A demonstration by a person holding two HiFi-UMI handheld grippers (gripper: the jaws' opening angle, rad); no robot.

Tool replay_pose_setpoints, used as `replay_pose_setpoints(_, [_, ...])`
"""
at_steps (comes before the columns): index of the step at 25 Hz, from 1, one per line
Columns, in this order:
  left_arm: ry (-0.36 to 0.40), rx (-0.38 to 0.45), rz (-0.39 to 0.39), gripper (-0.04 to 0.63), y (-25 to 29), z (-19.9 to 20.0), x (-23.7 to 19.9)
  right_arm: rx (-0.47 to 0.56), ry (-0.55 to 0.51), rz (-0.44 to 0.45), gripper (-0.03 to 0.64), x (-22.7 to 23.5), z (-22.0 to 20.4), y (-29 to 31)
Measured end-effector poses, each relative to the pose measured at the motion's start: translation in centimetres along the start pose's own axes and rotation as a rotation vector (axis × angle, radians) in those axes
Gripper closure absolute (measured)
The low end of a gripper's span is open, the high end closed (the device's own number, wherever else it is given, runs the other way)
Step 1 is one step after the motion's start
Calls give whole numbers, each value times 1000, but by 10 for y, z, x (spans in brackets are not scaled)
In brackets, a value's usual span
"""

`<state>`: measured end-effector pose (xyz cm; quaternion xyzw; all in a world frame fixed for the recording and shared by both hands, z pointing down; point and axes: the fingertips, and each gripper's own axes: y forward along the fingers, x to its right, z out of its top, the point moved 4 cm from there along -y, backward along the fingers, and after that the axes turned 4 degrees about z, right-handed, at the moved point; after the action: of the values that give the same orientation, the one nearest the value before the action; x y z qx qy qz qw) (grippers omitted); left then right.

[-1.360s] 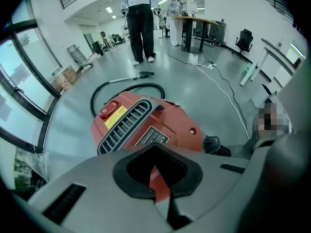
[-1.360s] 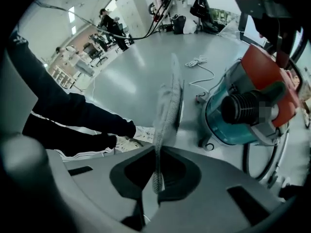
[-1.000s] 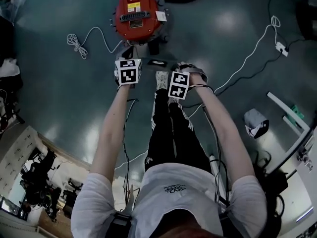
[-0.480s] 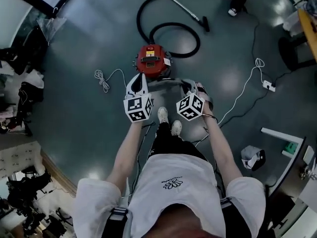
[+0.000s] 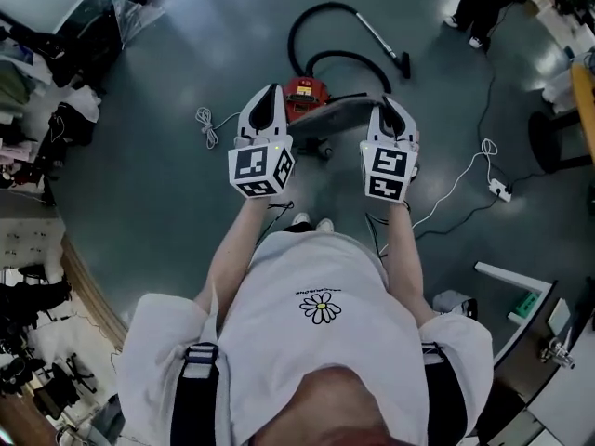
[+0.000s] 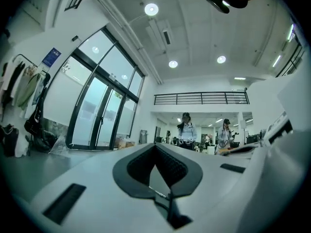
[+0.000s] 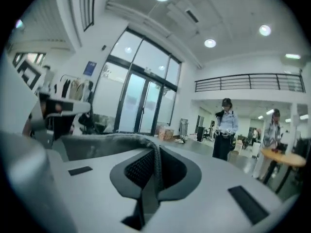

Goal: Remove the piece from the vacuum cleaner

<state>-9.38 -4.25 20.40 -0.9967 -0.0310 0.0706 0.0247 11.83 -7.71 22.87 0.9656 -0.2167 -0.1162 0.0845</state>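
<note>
Removal step, late stage. The right hand-held gripper [image 5: 388, 110] is pinched on one edge of the grey piece [image 5: 335, 114], which hangs in the air above the red vacuum cleaner [image 5: 299, 91] and apart from it. The left hand-held gripper [image 5: 267, 96] is raised beside the piece's other end, its jaws pressed together with nothing visible between them. The piece appears free of the machine. The next move would call for carrying it aside and setting it down without loosening the one-sided grip.

The vacuum cleaner stands on a glossy grey-green floor [image 5: 167, 184], with its black hose [image 5: 321, 17] looped behind it and a white cable [image 5: 209, 124] lying to its left. The room is a tall hall with glass doors [image 7: 141, 106], a railed gallery [image 7: 248, 81] and two people [image 7: 224, 130] standing in the distance.
</note>
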Motion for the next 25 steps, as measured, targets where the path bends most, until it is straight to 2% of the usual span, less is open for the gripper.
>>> replay_pose_setpoints(3, [17,44,-14,595,-8,16,3,105,209,-2,592,16,27,-16])
replay_pose_setpoints(5, [13,75,-20,595,-7,25,3,149,280,-6,592,21,41,-22])
replay_pose_setpoints(13, [15,126,-37,595,-14,46,6,218,308,-54,592,10,51,-47])
replay_pose_setpoints(18, [8,116,-33,595,-13,42,11,216,308,-54,592,15,48,-49])
replay_pose_setpoints(25, [36,94,-39,595,-13,35,18,209,300,-53,591,16,39,-47])
